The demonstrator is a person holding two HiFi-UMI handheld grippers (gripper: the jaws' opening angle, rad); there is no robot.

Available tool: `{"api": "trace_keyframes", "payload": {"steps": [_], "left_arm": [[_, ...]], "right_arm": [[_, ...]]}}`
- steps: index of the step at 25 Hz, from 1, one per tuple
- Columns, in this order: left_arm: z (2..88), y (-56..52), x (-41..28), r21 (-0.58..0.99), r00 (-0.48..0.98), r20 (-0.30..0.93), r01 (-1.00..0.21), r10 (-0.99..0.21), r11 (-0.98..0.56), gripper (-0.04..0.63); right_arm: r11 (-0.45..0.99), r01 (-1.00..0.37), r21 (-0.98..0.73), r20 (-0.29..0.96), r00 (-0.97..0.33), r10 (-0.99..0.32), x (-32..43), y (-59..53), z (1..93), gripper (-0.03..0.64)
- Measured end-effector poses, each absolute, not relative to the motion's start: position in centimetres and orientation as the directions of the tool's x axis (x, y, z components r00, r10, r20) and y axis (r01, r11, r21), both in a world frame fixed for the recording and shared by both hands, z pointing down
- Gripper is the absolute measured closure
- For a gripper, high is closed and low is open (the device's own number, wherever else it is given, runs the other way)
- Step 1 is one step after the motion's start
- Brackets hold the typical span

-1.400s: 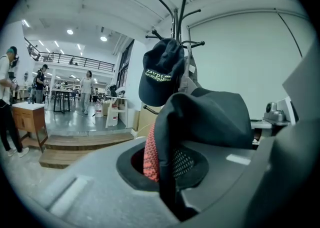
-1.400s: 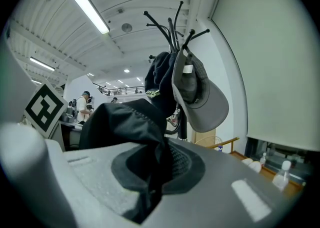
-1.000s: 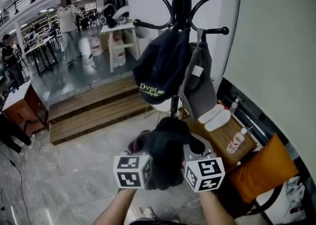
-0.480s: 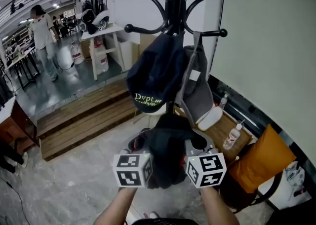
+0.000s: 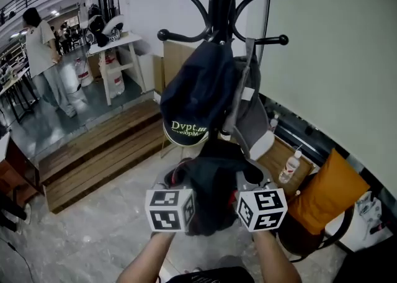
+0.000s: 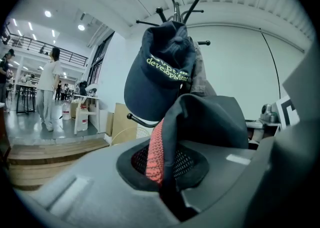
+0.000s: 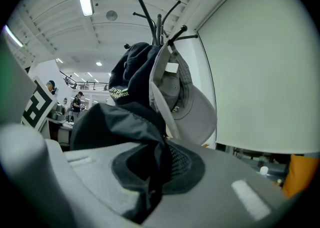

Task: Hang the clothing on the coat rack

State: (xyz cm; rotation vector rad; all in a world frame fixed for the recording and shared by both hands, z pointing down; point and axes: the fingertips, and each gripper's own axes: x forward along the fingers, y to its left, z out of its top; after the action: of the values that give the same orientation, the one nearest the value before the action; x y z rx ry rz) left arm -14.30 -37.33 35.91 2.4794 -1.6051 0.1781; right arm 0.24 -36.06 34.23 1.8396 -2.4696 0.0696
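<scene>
Left gripper (image 6: 167,192) and right gripper (image 7: 150,192) each pinched the black garment (image 5: 214,182). Raised carelessly, it could knock the navy cap (image 5: 195,89) off the coat rack (image 5: 220,2) — free hooks sat top-centre

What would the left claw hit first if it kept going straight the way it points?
Probably the navy cap hanging on the coat rack, just beyond the black garment it grips; depth is unclear.

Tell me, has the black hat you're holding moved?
Yes. The black hat has moved toward the coat rack, closing the gap below the hanging navy cap.
</scene>
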Motion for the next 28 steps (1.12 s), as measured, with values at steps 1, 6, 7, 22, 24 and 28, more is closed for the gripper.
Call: {"api": "trace_keyframes", "payload": {"steps": [1, 6, 7, 22, 24, 28], "left_arm": [[35.9, -37.5, -14.2, 0.088, 0.413, 0.199, -0.911, -0.889, -0.404, 0.584], [35.9, -38.0, -13.8, 0.088, 0.422, 0.205, -0.907, -0.883, -0.413, 0.584], [35.9, -38.1, -13.8, 0.084, 0.419, 0.204, -0.908, -0.885, -0.411, 0.584], [37.2, -41.0, -13.6, 0.073, 0.373, 0.234, -0.927, -0.898, -0.367, 0.584], [37.4, -41.3, -13.5, 0.073, 0.370, 0.240, -0.929, -0.897, -0.364, 0.584], [37.6, -41.9, -13.2, 0.074, 0.369, 0.244, -0.929, -0.897, -0.362, 0.584]], "right_arm": [[0.281, -0.960, -0.003, 0.075, -0.280, -0.957, 0.3, -36.2, 34.2, 0.604], [0.269, -0.963, -0.016, 0.074, -0.269, -0.960, 0.8, -36.7, 34.4, 0.604], [0.270, -0.963, -0.018, 0.073, -0.270, -0.960, 0.9, -36.9, 34.4, 0.604], [0.318, -0.947, -0.037, 0.083, -0.320, -0.944, 1.2, -40.3, 35.5, 0.604], [0.320, -0.947, -0.039, 0.088, -0.322, -0.943, 1.3, -40.6, 35.8, 0.604], [0.322, -0.946, -0.042, 0.095, -0.325, -0.941, 1.4, -41.2, 36.2, 0.604]]}}
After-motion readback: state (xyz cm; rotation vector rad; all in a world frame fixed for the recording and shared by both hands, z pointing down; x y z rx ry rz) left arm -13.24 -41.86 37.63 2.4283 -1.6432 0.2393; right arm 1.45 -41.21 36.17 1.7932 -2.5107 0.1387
